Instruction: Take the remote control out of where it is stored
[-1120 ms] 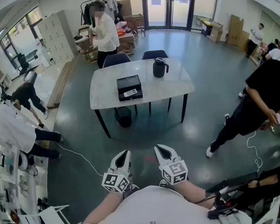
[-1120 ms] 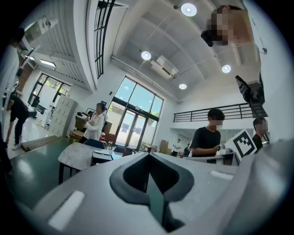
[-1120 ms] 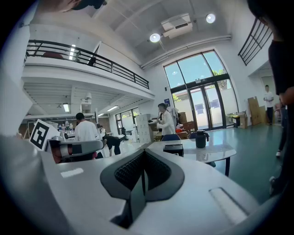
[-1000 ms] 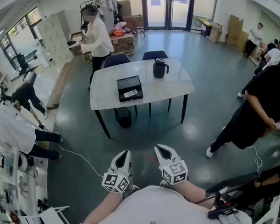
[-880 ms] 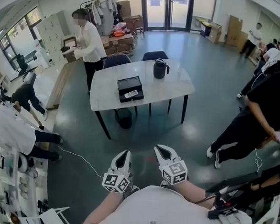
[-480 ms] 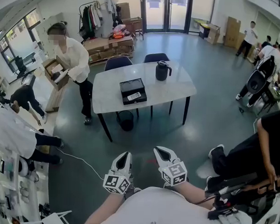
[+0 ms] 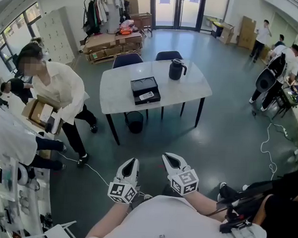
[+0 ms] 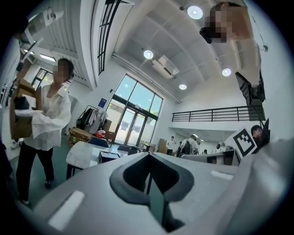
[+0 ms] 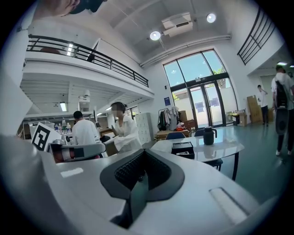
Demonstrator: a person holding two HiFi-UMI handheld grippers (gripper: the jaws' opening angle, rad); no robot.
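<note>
A pale remote control [image 7: 146, 95] lies in an open black box [image 7: 145, 90] on a white table [image 7: 120, 90] across the room. The same black box [image 9: 183, 148] shows far ahead in the right gripper view. My left gripper [image 7: 129, 168] and right gripper [image 7: 170, 160] are held close to my body, a few metres from the table. Both stand shut with nothing between their jaws.
A black jug [image 7: 176, 69] stands on the table's far right. Two dark chairs [image 7: 127, 59] sit behind it and a black bin [image 7: 135, 122] beneath. A person in white [image 7: 57, 96] carrying a cardboard box walks at the left. A cable [image 7: 275, 149] lies on the floor at right.
The person in white has walked from behind the table to the near left with a cardboard box. The person in black at the right has left. My grippers have barely moved.
</note>
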